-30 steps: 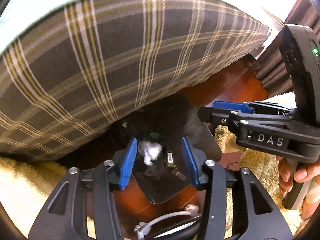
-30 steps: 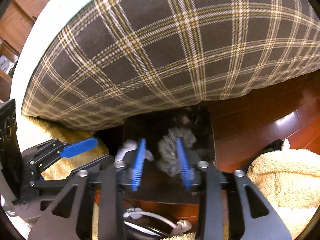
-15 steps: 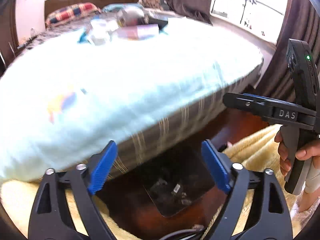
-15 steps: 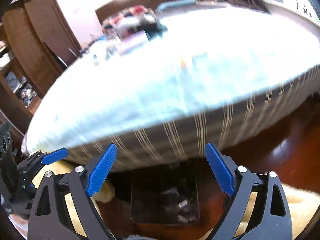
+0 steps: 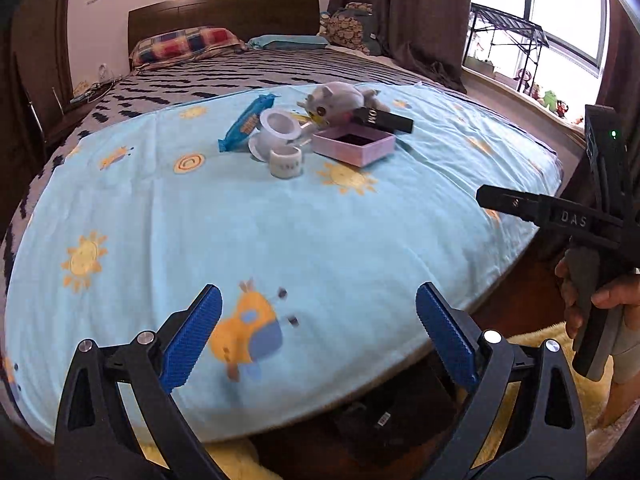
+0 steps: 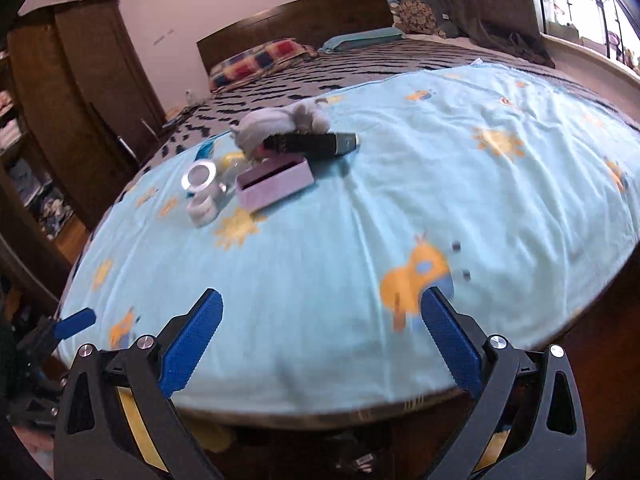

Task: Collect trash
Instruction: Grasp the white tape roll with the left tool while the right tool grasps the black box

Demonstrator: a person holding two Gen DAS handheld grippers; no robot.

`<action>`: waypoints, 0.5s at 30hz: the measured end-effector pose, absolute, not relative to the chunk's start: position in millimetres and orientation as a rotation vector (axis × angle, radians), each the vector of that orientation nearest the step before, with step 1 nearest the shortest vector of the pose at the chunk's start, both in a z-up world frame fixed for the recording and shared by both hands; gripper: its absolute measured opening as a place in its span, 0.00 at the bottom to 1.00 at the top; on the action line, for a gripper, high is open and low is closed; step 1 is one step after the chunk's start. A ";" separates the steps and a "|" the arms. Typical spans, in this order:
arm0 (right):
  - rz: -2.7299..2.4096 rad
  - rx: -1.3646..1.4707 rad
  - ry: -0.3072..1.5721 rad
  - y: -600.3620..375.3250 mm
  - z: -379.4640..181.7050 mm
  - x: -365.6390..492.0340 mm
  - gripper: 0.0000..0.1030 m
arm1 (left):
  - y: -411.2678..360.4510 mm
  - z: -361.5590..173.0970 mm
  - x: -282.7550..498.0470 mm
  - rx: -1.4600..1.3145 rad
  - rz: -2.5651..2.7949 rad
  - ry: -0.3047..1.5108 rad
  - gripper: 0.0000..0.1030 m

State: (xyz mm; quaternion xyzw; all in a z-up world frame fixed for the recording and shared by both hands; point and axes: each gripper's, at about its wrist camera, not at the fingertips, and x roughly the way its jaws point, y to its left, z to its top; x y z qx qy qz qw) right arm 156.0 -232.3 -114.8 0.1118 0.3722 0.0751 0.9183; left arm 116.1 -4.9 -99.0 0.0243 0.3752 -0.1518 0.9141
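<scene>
A heap of items lies on the light blue blanket [image 5: 280,232] far ahead: a blue wrapper [image 5: 246,126], white cups [image 5: 280,126], a white tape roll [image 5: 285,163], a pink open box [image 5: 354,145], a black box [image 5: 384,118] and a grey plush toy [image 5: 340,100]. The pink box [image 6: 274,184] and black box [image 6: 316,144] also show in the right wrist view. My left gripper [image 5: 318,336] is open and empty above the bed's near edge. My right gripper [image 6: 320,340] is open and empty too. A dark trash bin [image 5: 384,420] sits on the floor below the bed edge.
The right gripper's body [image 5: 580,220] and the hand holding it stand at the right of the left wrist view. A yellow fluffy rug [image 5: 540,344] covers the floor. A wardrobe [image 6: 80,80] stands left, a headboard [image 5: 224,12] and pillows far back, a window [image 5: 560,20] at right.
Both grippers have risen from the bin on the floor to above the bed and opened wide. The crumpled trash seen between the jaws a second ago is gone from them.
</scene>
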 end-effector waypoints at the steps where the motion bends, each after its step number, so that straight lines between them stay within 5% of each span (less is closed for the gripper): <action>1: 0.140 0.209 0.757 -229.0 -112.8 164.4 0.97 | -4.2 -98.3 126.1 0.055 -0.299 0.769 0.90; 15: 0.039 0.086 0.758 -192.9 -111.1 271.5 0.97 | -5.1 -109.0 229.0 0.007 -0.212 0.760 0.76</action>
